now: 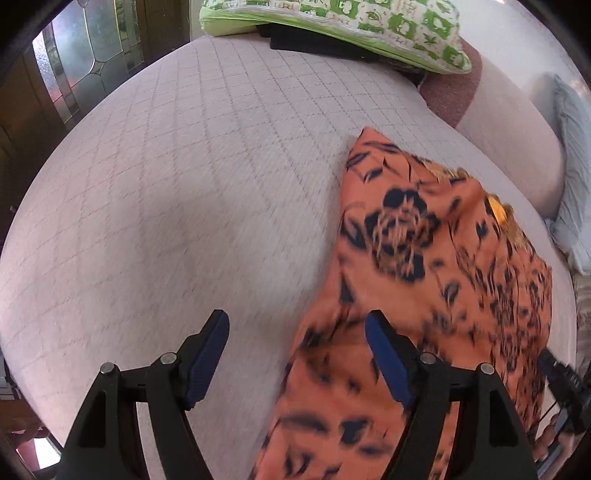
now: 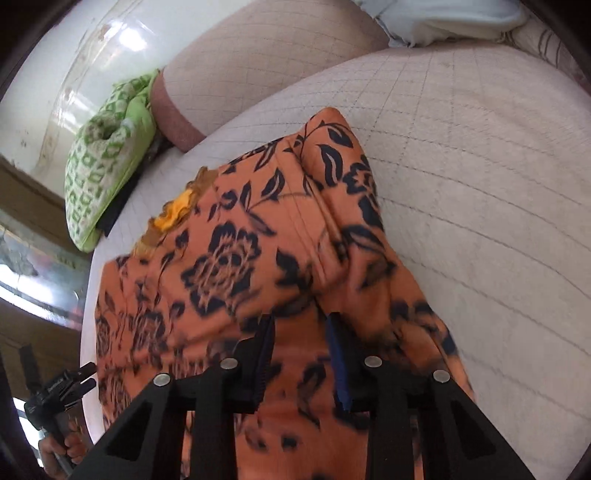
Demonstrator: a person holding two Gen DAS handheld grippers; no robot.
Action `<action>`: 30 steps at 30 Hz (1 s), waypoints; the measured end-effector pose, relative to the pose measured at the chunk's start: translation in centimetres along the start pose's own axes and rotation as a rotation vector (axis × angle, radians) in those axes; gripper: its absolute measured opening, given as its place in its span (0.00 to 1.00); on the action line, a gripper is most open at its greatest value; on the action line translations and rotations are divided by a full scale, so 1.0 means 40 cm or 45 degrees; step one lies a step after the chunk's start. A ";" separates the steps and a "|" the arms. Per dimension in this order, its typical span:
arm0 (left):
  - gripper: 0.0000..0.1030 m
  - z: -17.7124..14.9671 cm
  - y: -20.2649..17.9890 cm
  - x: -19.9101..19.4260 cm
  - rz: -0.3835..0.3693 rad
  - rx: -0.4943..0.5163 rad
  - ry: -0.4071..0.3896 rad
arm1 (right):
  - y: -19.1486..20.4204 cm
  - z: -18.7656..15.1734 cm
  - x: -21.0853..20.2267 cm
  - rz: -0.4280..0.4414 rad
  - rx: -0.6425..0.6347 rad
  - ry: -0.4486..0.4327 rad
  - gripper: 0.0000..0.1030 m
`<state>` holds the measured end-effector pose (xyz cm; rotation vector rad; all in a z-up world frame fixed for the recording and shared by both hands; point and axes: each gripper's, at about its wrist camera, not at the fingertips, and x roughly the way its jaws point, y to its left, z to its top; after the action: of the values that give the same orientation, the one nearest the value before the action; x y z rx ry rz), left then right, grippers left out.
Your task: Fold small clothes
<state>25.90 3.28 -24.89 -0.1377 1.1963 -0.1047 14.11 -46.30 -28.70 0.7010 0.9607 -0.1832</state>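
Orange floral garment [image 2: 258,258] lies on pink quilted bedspread [image 1: 166,184].

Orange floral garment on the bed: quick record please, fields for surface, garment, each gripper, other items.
surface: quilted pale bed cover
garment: orange floral garment, spread on the cover, partly bunched
left gripper: fingers wide apart at the garment's edge, nothing gripped
right gripper: fingers narrowed over the garment; grip unclear through blur
other items: green patterned pillow at the far end
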 end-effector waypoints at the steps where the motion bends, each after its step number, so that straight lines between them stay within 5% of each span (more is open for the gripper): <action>1: 0.76 -0.030 0.019 -0.016 0.001 0.010 0.006 | -0.001 -0.014 -0.027 0.004 0.000 -0.011 0.37; 4: 0.76 -0.135 0.098 -0.055 0.009 0.022 0.059 | -0.022 -0.068 -0.126 0.046 0.005 -0.077 0.69; 8: 0.76 -0.269 0.191 -0.101 -0.017 -0.005 0.103 | -0.064 -0.155 -0.255 0.131 -0.022 -0.131 0.69; 17: 0.76 -0.519 0.283 -0.172 -0.091 -0.039 0.123 | -0.026 -0.376 -0.429 0.058 -0.177 -0.097 0.74; 24: 0.76 -0.573 0.300 -0.197 -0.158 -0.068 0.152 | 0.135 -0.482 -0.324 -0.065 -0.375 0.002 0.74; 30: 0.76 -0.569 0.316 -0.213 -0.177 -0.063 0.100 | 0.175 -0.494 -0.210 -0.357 -0.462 -0.034 0.71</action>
<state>1.70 15.90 -27.25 -0.2626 1.2677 -0.2041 -1.24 -29.95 -26.07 0.2288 1.0306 -0.2552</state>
